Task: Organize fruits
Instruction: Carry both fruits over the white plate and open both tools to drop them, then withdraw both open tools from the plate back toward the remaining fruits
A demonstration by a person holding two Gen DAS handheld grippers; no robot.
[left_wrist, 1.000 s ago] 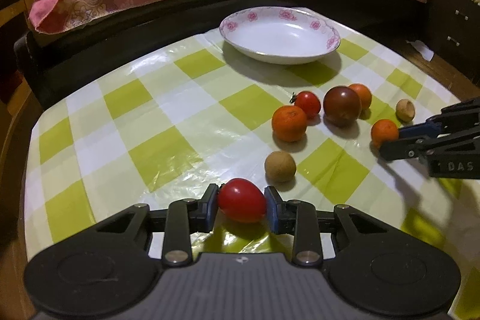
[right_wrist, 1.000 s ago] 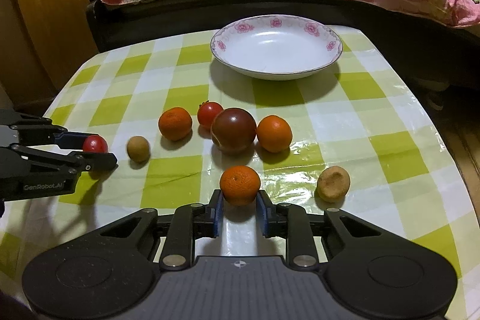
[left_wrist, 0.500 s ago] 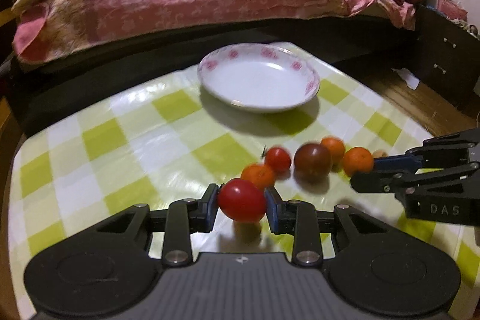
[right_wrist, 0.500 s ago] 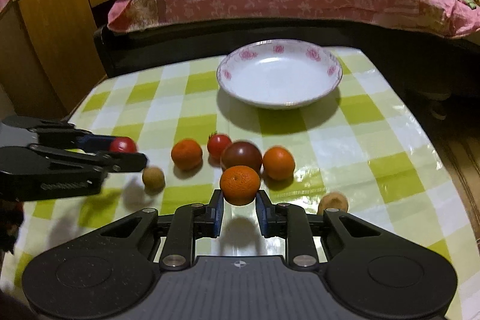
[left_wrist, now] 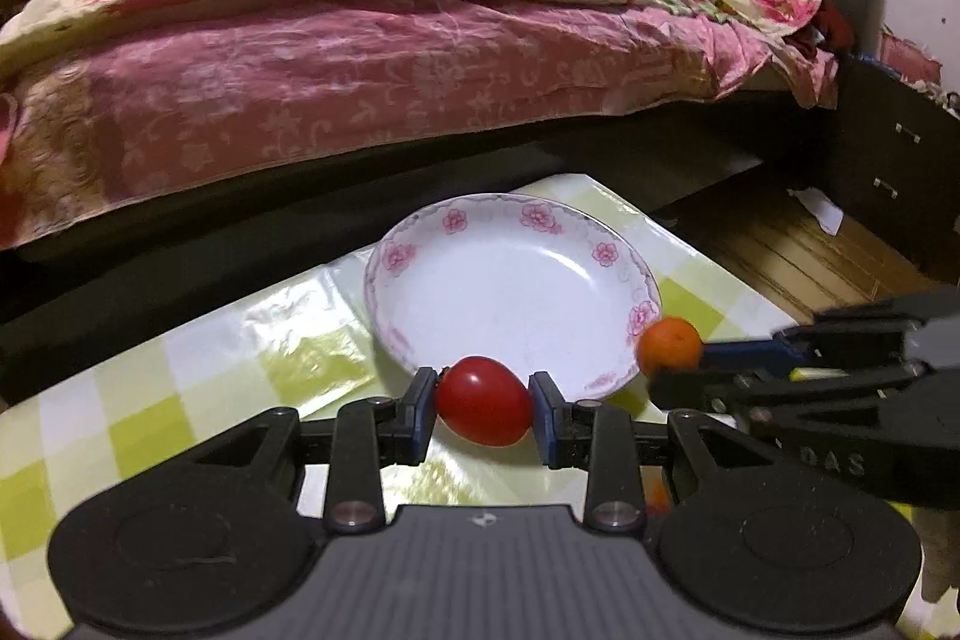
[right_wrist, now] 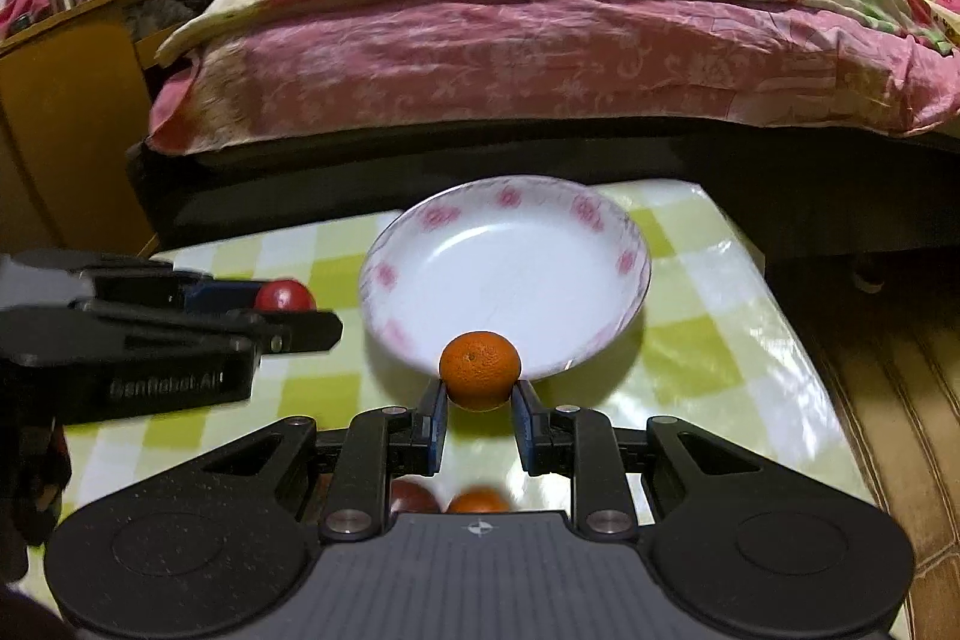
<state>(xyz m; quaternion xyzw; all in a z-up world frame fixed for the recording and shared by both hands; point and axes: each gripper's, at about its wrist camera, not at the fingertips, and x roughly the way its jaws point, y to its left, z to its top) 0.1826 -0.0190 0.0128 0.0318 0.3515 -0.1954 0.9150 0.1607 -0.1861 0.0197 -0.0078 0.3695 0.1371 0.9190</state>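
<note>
My left gripper [left_wrist: 483, 411] is shut on a red tomato [left_wrist: 483, 408] and holds it above the table at the near rim of a white plate with pink flowers [left_wrist: 420, 298]. My right gripper [right_wrist: 480, 399] is shut on a small orange [right_wrist: 479, 367], also held at the near rim of the plate [right_wrist: 624, 250]. In the left wrist view the right gripper comes in from the right with the orange [left_wrist: 669, 345]. In the right wrist view the left gripper comes in from the left with the tomato [right_wrist: 284, 296].
The table has a yellow and white checked cloth [right_wrist: 702, 346]. A bed with a pink quilt [left_wrist: 360, 58] stands just behind it. Two other fruits [right_wrist: 444, 501] show under my right gripper. A wooden cabinet [right_wrist: 66, 124] is at the left, and wood floor [left_wrist: 804, 250] at the right.
Both grippers have lifted their fruit off the table and carried it forward to the plate's near rim. The other fruits have dropped out of view below the grippers.
</note>
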